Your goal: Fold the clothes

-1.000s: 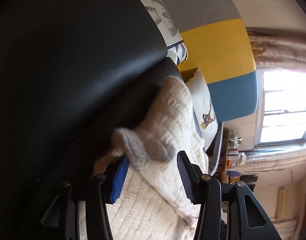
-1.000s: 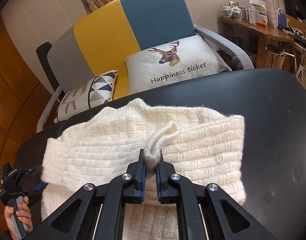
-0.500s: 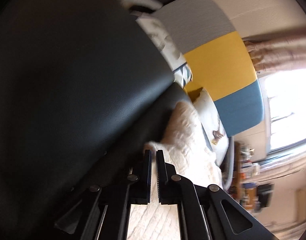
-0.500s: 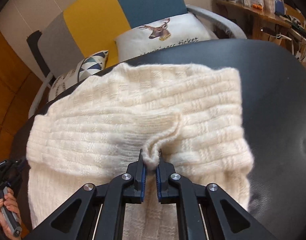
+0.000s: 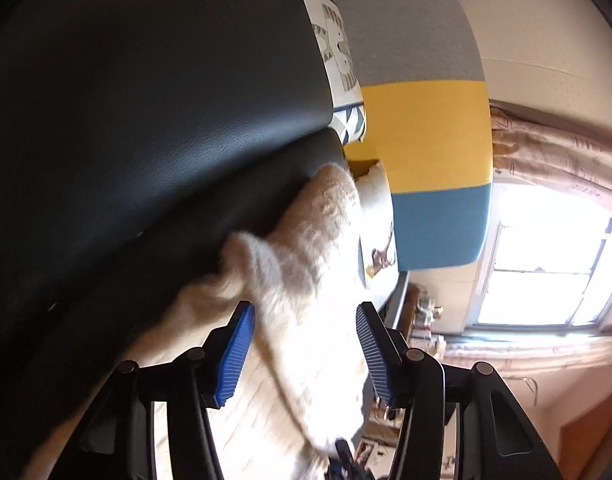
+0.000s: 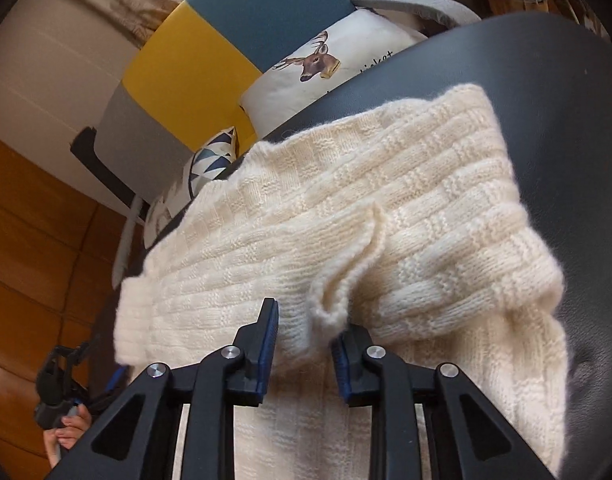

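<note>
The left wrist view is rolled sideways, skimming low and close along the black counter [image 5: 145, 140] toward the window [image 5: 546, 264]. The right wrist view looks down from close above, upright, facing the counter's far edge. Both share the cream sweater [image 6: 386, 208], the tricolour chair [image 5: 426, 128] and the deer cushion [image 6: 326, 64].

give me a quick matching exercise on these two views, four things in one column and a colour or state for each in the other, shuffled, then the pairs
Things:
1. sweater
2. deer cushion
3. right gripper
4. table top

Colours or states:
A. open, with a fold of knit between its fingers
B. black and leathery
C. cream knit, folded over on itself
D. white, leaning on the striped chair

Pairs: 1-C, 2-D, 3-A, 4-B
</note>
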`<act>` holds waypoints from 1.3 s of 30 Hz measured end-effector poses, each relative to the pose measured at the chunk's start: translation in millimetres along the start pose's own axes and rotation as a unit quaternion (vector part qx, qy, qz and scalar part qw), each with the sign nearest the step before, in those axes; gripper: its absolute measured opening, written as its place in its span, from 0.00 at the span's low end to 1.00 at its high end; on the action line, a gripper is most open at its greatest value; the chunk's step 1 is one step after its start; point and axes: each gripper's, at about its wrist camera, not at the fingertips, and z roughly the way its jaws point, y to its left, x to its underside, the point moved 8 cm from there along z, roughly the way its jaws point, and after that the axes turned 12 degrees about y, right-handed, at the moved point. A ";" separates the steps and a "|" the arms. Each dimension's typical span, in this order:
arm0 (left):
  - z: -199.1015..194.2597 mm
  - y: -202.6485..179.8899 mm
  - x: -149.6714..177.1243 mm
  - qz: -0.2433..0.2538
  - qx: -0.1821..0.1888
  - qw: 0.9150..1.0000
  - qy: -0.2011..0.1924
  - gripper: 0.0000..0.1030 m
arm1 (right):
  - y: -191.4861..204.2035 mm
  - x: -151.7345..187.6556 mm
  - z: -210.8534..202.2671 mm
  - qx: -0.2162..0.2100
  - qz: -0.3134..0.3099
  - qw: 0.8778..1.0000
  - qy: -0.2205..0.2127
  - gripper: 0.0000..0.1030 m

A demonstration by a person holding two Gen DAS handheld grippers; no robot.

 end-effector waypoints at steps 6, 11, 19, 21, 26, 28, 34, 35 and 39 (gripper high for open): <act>15.4 1.9 -14.3 -0.037 0.019 0.998 -0.039 0.42 | 4.1 0.0 9.4 0.053 -0.037 0.998 0.005 0.18; -9.5 -3.3 -6.1 0.044 -0.052 0.992 -0.103 0.07 | 23.6 -0.9 2.7 0.128 -0.119 0.985 -0.014 0.10; -23.9 39.9 -2.3 0.024 -0.068 0.992 -0.102 0.09 | 12.7 -0.1 19.7 0.073 -0.077 0.994 0.015 0.11; -28.1 39.6 -3.4 0.020 -0.055 0.994 -0.092 0.09 | 1.8 -3.1 18.4 0.004 -0.024 1.000 0.016 0.16; -37.1 29.6 -1.5 0.032 -0.044 0.995 -0.078 0.13 | -4.0 -6.4 14.5 -0.027 0.001 0.999 0.017 0.09; -40.7 25.6 -0.7 0.037 -0.040 0.996 -0.072 0.13 | 8.2 -8.2 10.2 0.013 -0.036 0.999 0.010 0.07; -50.6 21.5 2.3 0.076 -0.078 0.990 -0.094 0.13 | 76.7 -37.4 -22.3 0.099 -0.184 0.976 -0.057 0.06; -49.5 23.4 2.6 0.075 -0.079 0.990 -0.091 0.13 | 72.3 -41.8 -20.3 0.114 -0.187 0.974 -0.054 0.06; -46.1 27.0 4.3 0.090 -0.100 0.986 -0.098 0.13 | 34.5 -42.6 5.5 0.153 -0.166 0.974 -0.012 0.06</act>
